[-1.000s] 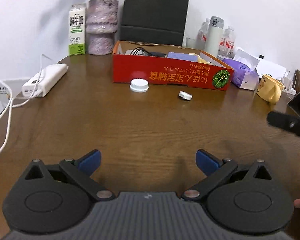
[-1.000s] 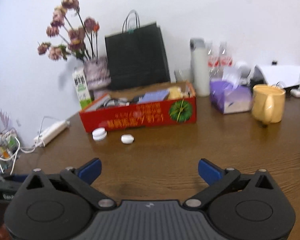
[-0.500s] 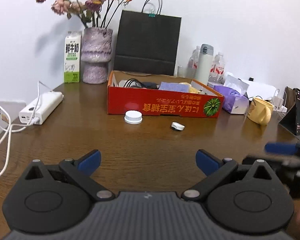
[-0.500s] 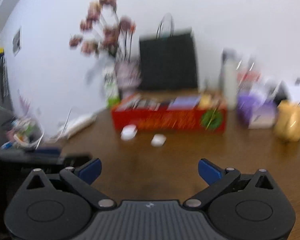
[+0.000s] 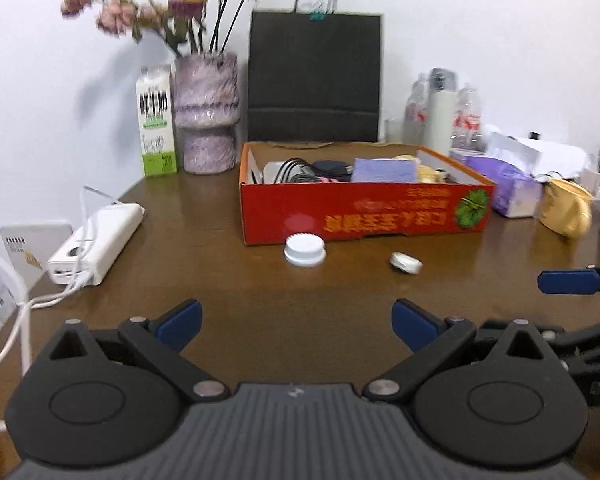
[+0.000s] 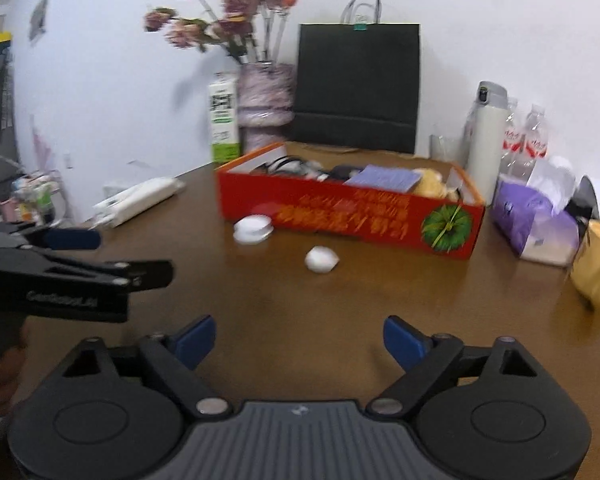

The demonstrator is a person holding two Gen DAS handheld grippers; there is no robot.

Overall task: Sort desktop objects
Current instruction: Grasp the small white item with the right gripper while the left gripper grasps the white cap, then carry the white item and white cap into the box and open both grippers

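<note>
A red cardboard box (image 5: 364, 212) (image 6: 352, 220) holding cables, a purple pad and other items stands mid-table. In front of it lie a white round lid (image 5: 305, 249) (image 6: 253, 229) and a small white oval object (image 5: 406, 262) (image 6: 321, 259). My left gripper (image 5: 296, 324) is open and empty, well short of the lid. My right gripper (image 6: 298, 340) is open and empty, short of the oval object. Each gripper shows at the edge of the other's view, the right one in the left wrist view (image 5: 572, 282) and the left one in the right wrist view (image 6: 72, 240).
A white power strip (image 5: 98, 242) with cables lies at the left. A milk carton (image 5: 156, 120), flower vase (image 5: 208, 112) and black paper bag (image 5: 314, 76) stand behind the box. A thermos (image 6: 488, 140), water bottles, purple tissue pack (image 6: 534, 216) and yellow mug (image 6: 598, 268) are at the right.
Both grippers have tilted up and drawn back, so more of the wall and flowers shows. The right gripper swung left; each gripper has come into the other's view. Both stay open.
</note>
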